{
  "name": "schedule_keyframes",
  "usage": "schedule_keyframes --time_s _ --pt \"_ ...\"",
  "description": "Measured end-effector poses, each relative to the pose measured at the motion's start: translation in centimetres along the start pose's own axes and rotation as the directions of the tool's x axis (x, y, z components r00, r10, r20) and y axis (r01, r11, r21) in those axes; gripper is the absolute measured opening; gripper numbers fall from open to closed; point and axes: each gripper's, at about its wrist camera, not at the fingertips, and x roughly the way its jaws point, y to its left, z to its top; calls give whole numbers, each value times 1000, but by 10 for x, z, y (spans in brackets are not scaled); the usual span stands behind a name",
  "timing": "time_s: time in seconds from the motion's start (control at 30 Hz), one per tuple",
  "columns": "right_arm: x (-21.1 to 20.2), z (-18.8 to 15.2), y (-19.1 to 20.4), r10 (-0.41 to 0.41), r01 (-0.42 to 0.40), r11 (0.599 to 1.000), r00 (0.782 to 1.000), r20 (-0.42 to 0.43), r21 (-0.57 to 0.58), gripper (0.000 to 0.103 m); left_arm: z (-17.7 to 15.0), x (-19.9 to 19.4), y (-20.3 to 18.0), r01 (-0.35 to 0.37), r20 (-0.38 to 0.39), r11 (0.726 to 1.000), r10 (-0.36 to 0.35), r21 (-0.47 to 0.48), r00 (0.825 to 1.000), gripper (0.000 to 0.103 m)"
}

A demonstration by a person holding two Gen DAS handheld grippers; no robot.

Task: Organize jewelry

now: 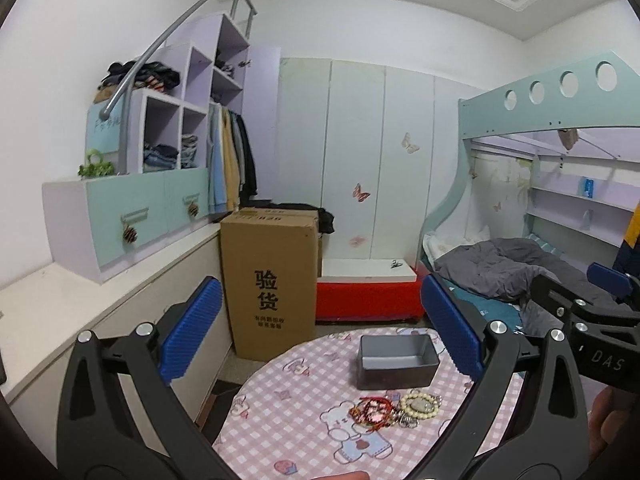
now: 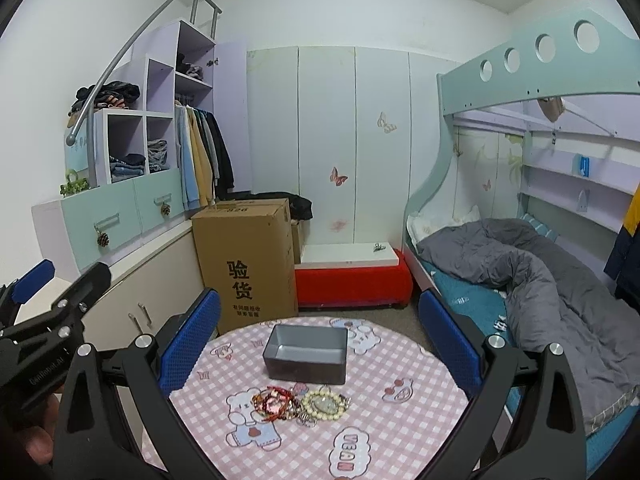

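Jewelry [image 2: 304, 402] lies tangled on the tabletop [image 2: 400, 420] just before the gray box [image 2: 306, 354], light, slippery and loose, so pinch one bead bracelet's [image 2: 324, 404] rim with your wide-apart right gripper [image 2: 320, 344].

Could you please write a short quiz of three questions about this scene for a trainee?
1. True or false: the grey box already holds jewelry.
2. Which lies nearest the grey box? A) pearl bracelet B) cardboard carton C) red bench
3. Fill in: the left gripper and the right gripper are both ____, holding nothing.

Key: 1 false, the box looks empty; 2 A; 3 open.
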Motion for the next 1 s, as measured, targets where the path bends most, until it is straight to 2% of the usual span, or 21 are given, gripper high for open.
schedule_keyframes --time_s 0.4,0.77,1.0 --pt "16 5 -2 -6 6 1000 1000 -19 11 95 -3 20 -4 4 -24 1000 -4 5 1000 97" --pt "16 12 -6 3 -3 1000 1000 0 7 95 -1 12 -8 -23 27 1000 23 7 999 97" --pt "24 10 -7 3 -3 1000 1000 -12 11 95 -8 24 -7 -23 -11 1000 23 1 1000 97"
